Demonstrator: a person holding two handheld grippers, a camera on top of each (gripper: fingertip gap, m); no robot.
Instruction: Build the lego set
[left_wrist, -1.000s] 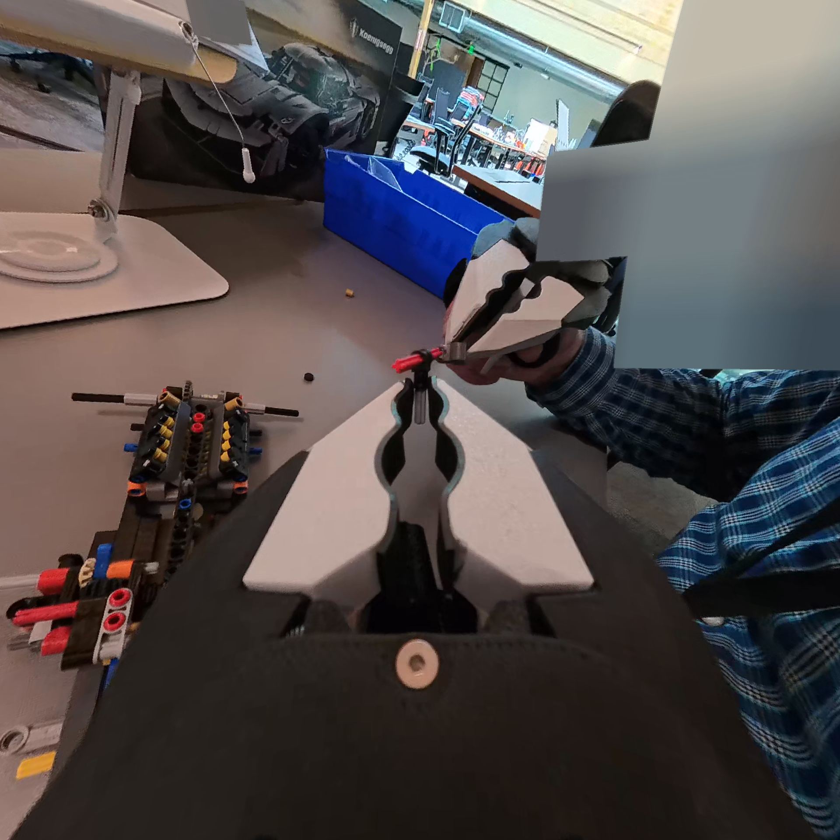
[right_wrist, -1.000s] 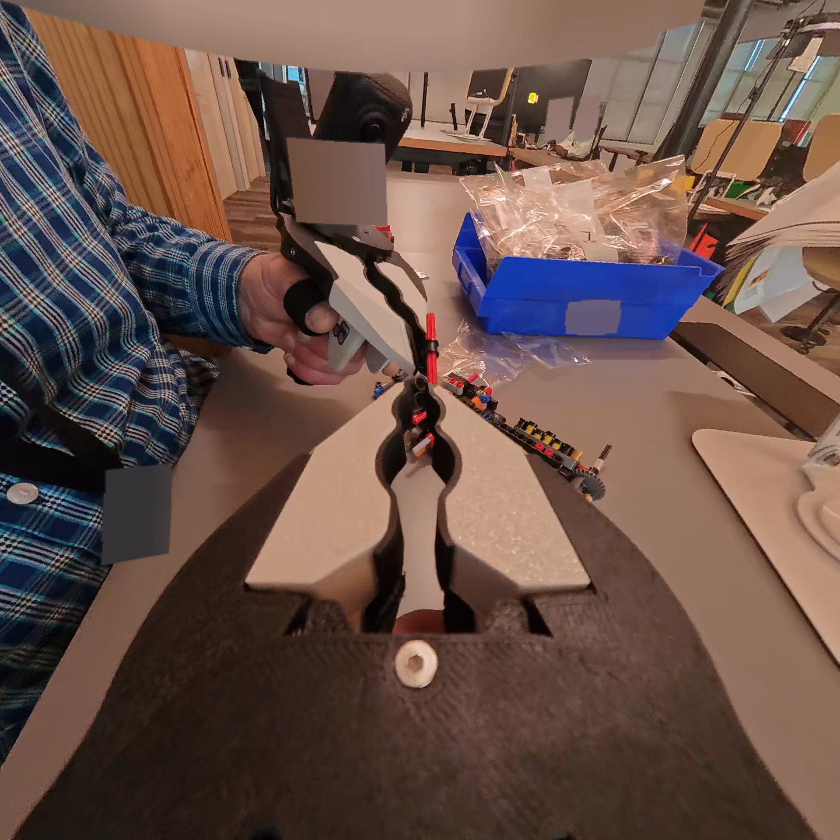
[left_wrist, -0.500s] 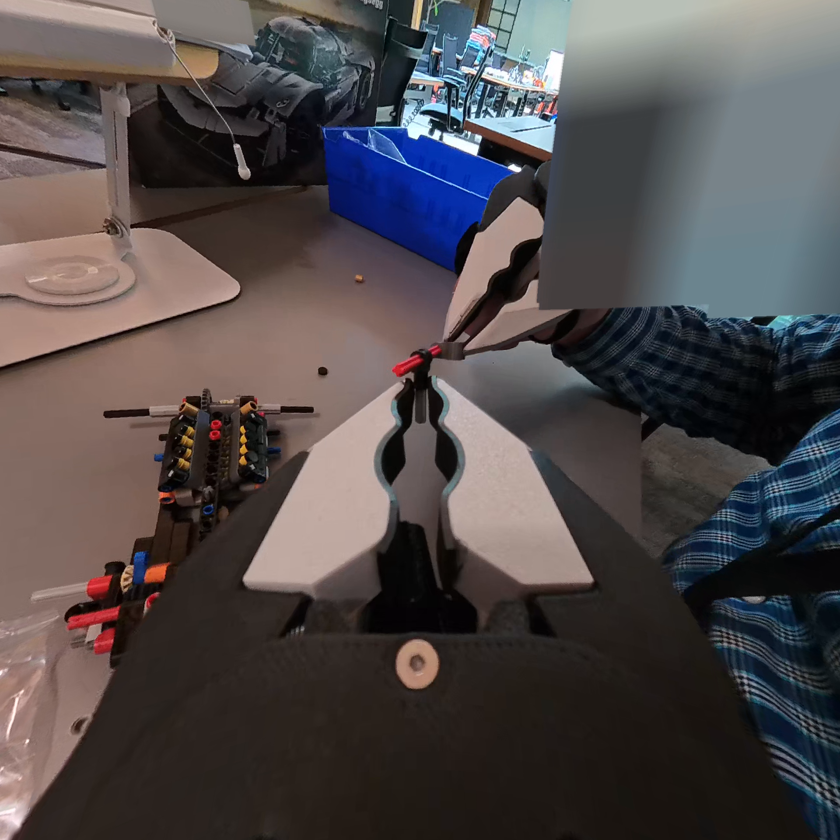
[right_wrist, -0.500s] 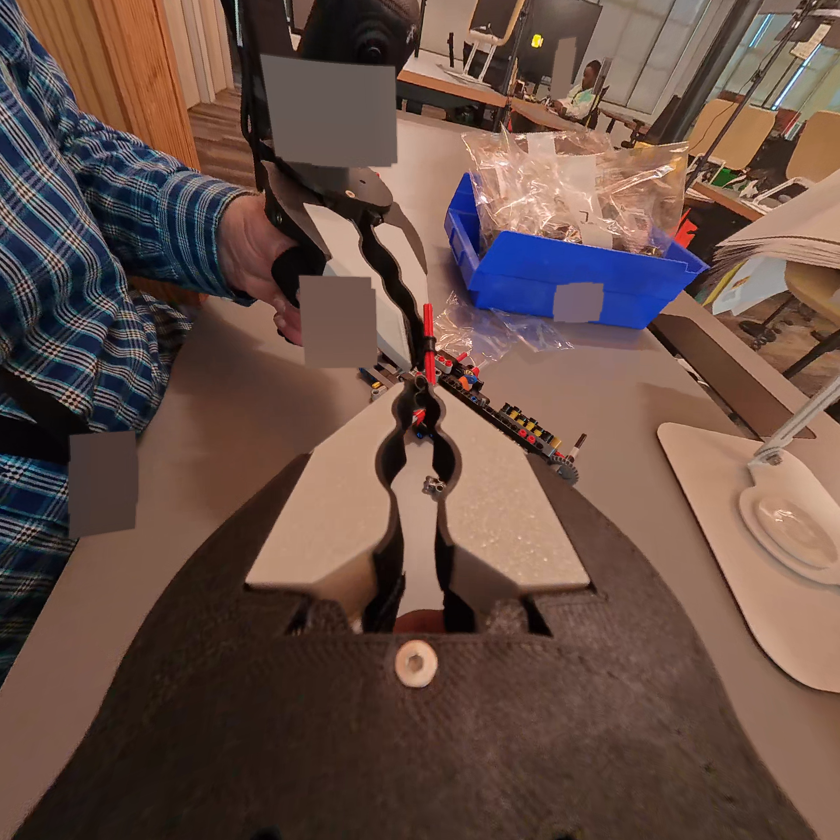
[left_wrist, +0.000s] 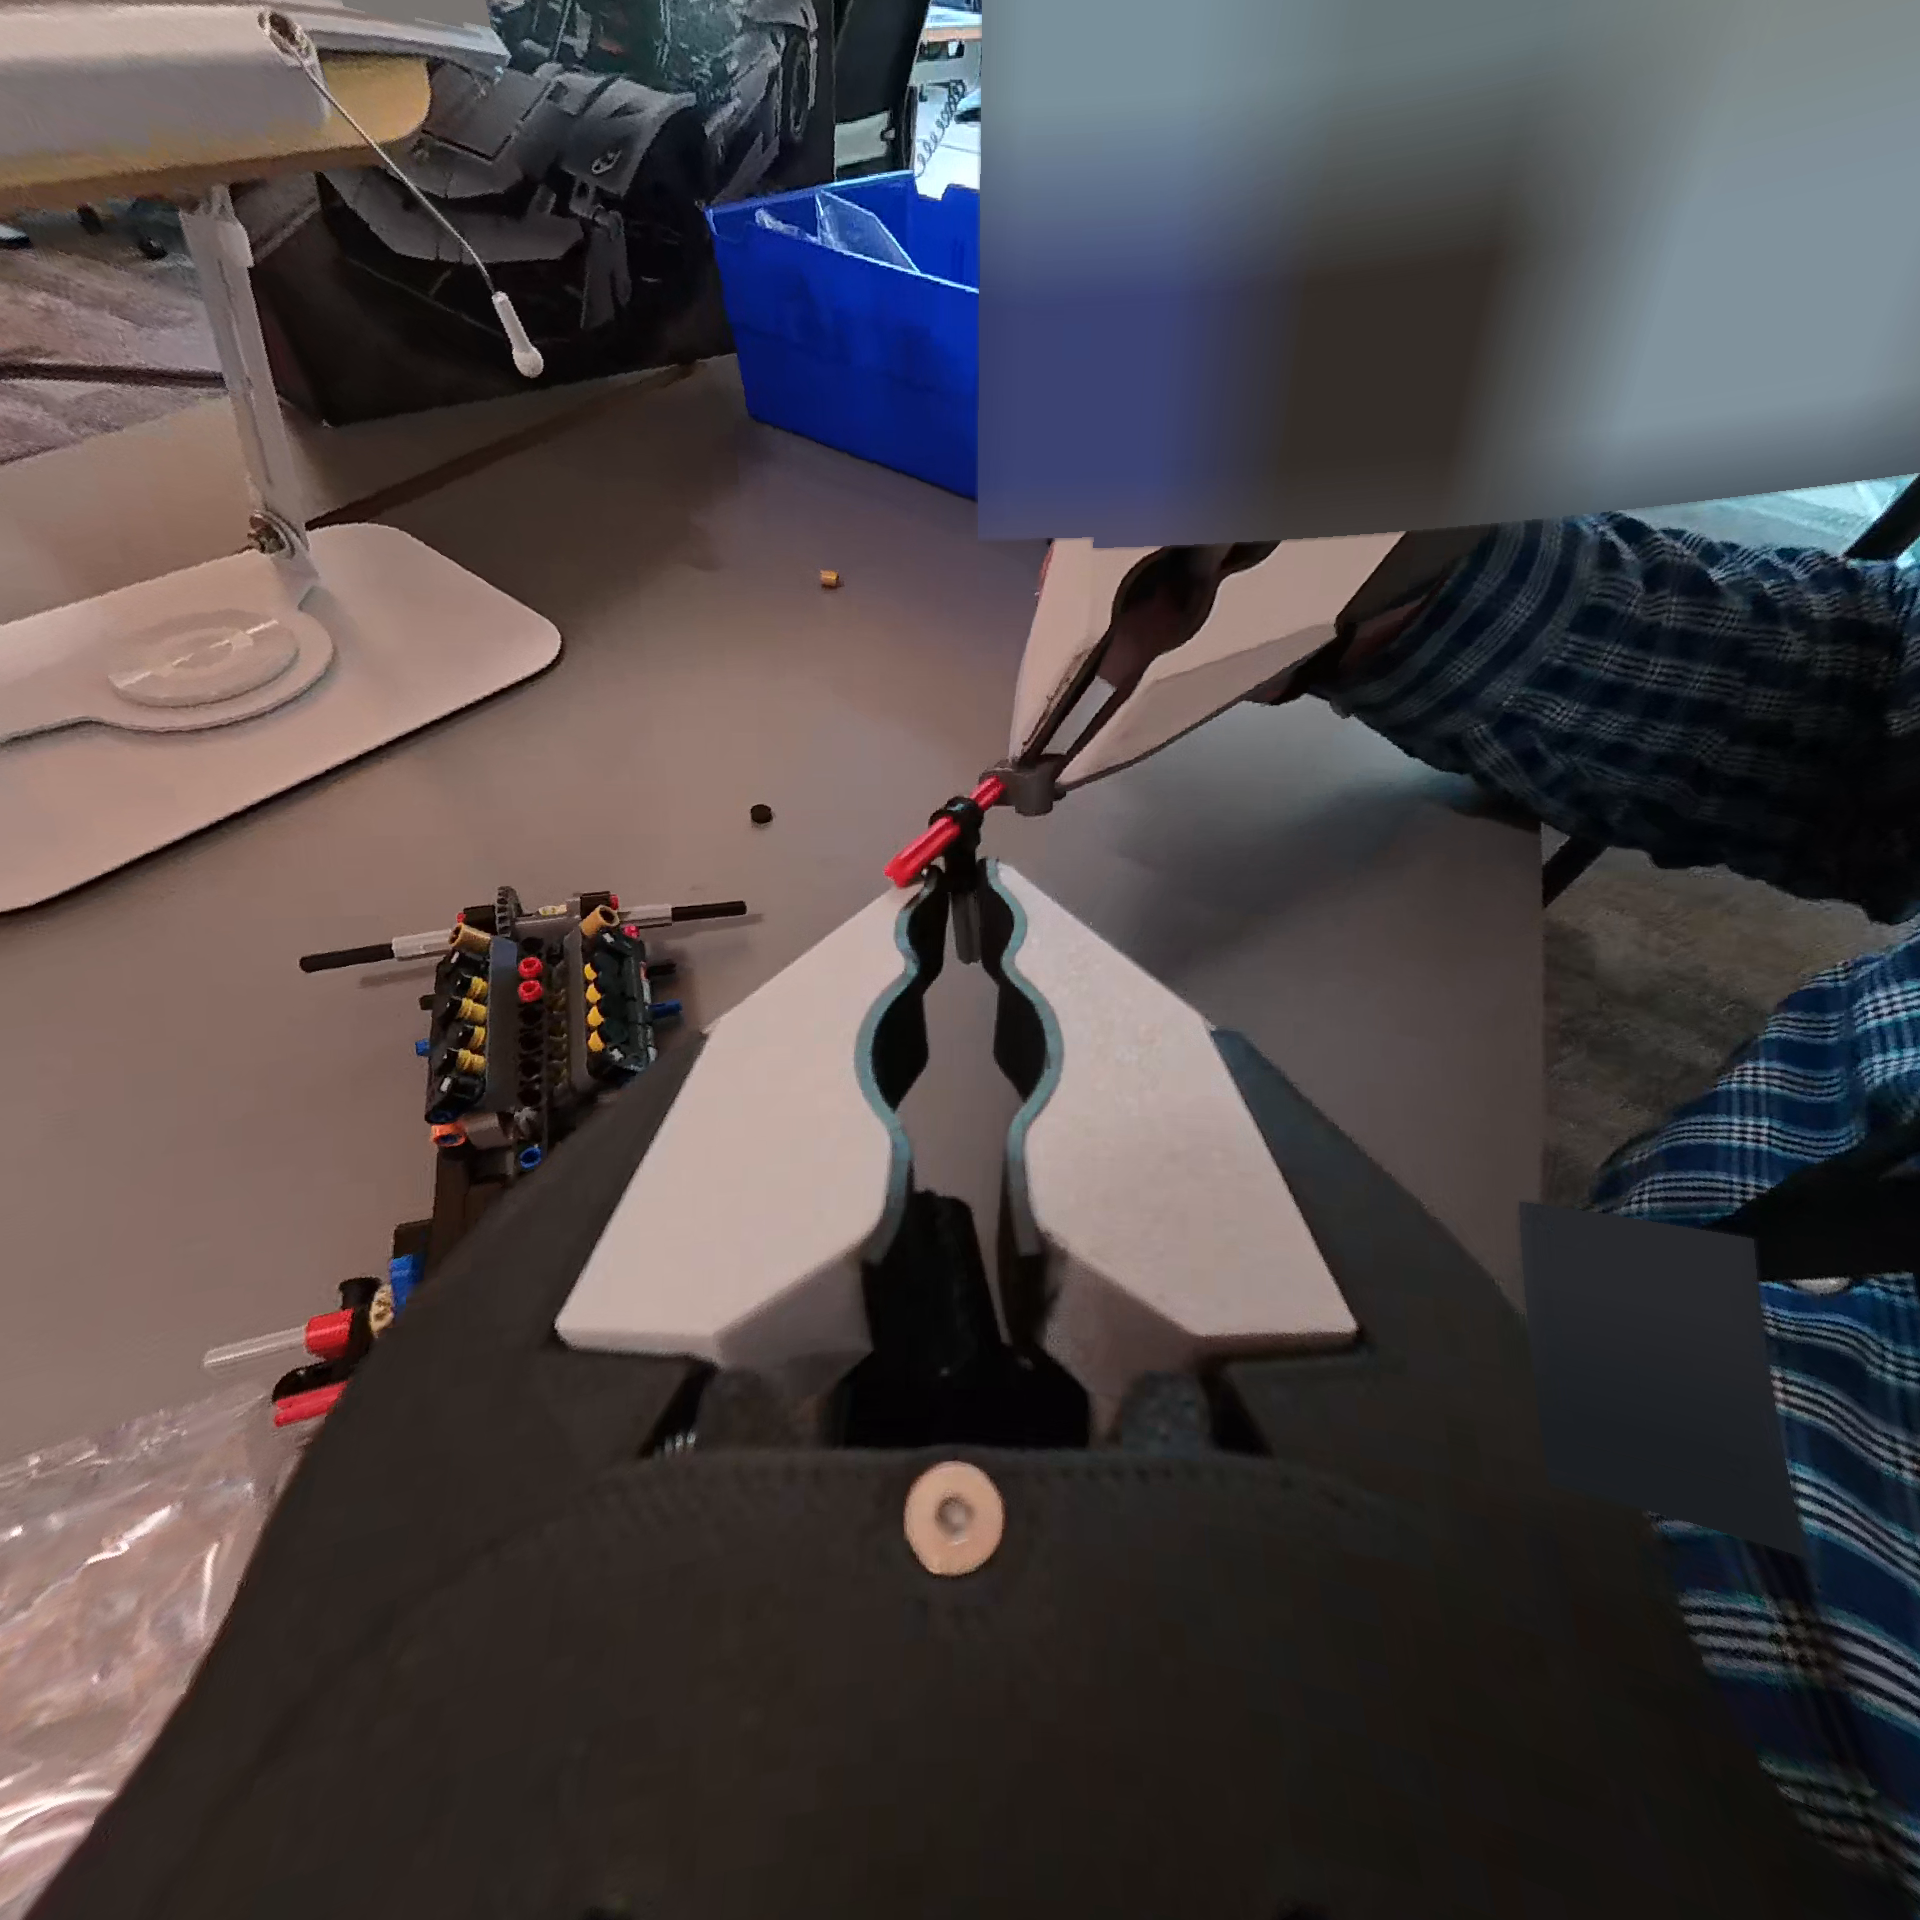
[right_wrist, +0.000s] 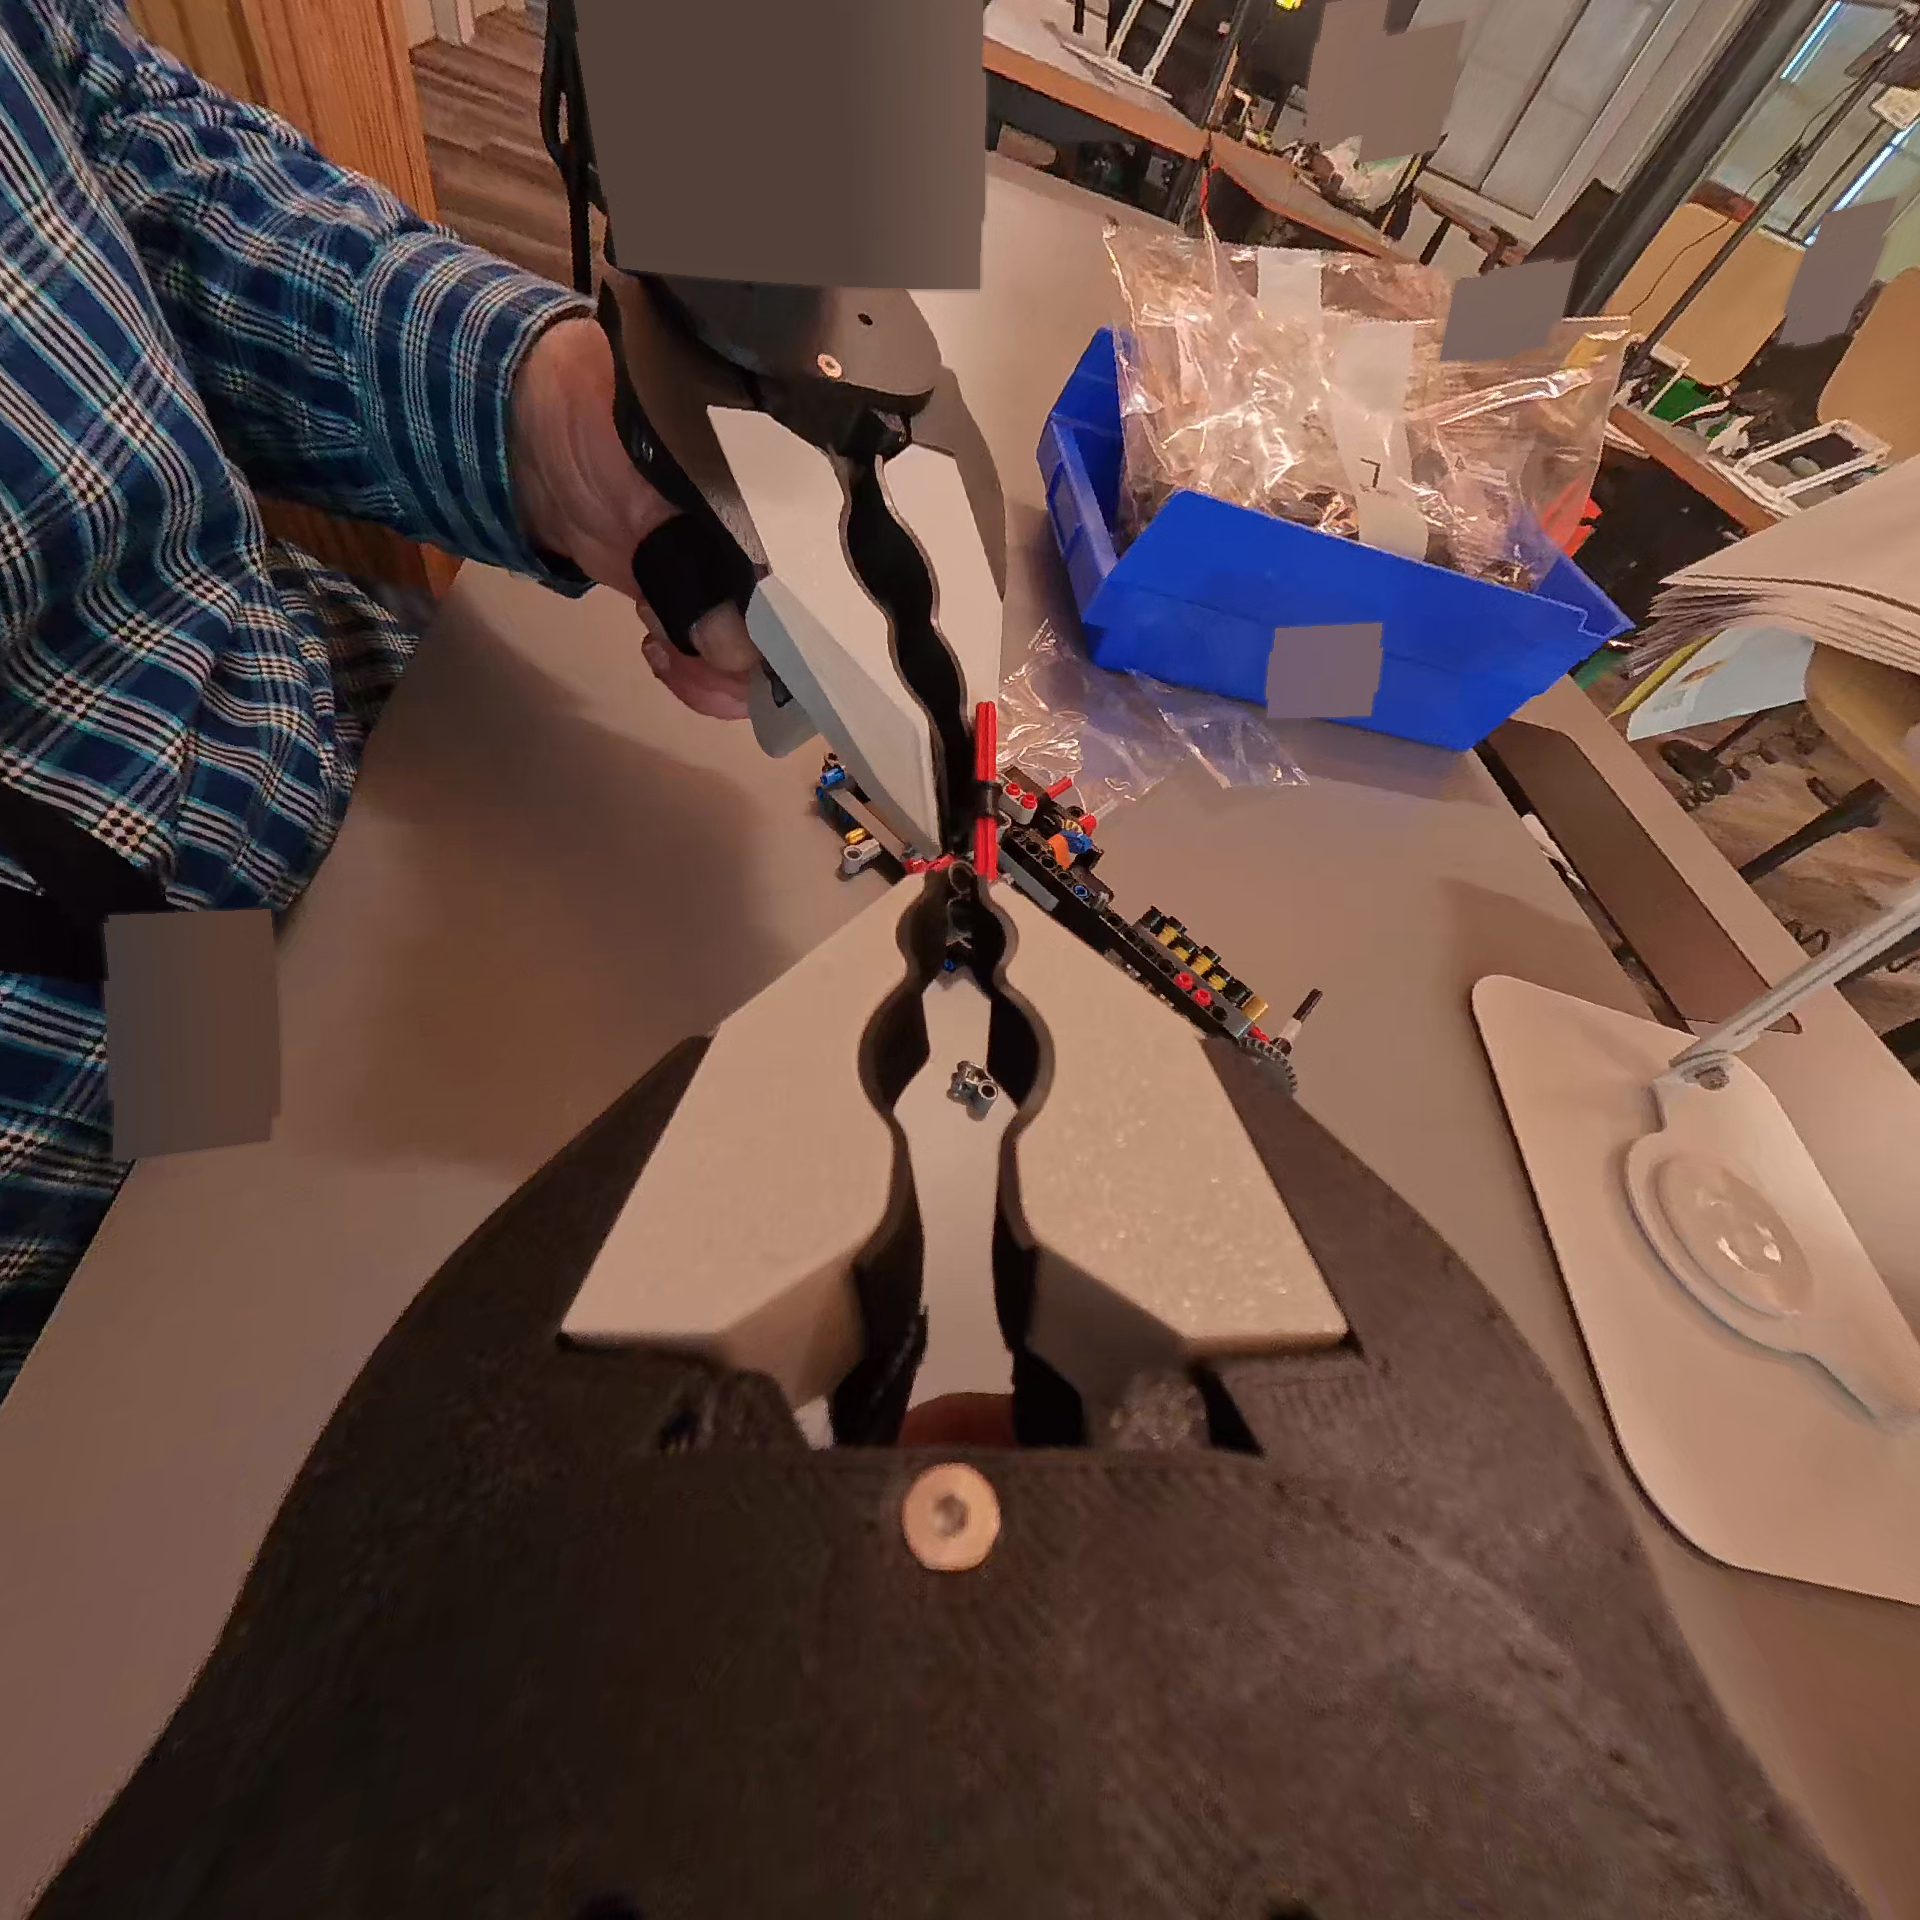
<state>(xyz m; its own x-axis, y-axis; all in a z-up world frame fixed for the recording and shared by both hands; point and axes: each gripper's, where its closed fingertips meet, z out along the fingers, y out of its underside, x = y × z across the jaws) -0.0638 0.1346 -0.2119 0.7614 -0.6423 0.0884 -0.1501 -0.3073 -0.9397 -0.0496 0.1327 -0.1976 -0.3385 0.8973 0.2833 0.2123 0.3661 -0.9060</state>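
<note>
A red rod (left_wrist: 940, 833) passes through a small black collar (left_wrist: 961, 817), and a dark stalk drops from that collar; at the rod's far end sits a grey connector (left_wrist: 1027, 787). The whole small piece is held up above the grey table (left_wrist: 665, 748), between my two grippers.

My left gripper (left_wrist: 961, 914) has its jaws narrowed almost to touching at the tips, pinching the dark stalk so the rod lies crosswise just past them. My right gripper (left_wrist: 1039, 769) comes in from the far right with its jaws likewise drawn together on the grey connector. In the right wrist view the rod (right_wrist: 983, 790) stands upright just past my right gripper's tips (right_wrist: 961, 902), against the tips of my left gripper (right_wrist: 940, 821).

The partly built model (left_wrist: 535, 1023), a long black frame studded with yellow, red and blue pins, lies flat on the table to the left of my left gripper, well apart from the held piece. A loose grey piece (right_wrist: 975, 1087) lies on the table under my right gripper. A blue bin (right_wrist: 1340, 623) of clear bags stands farther back.
</note>
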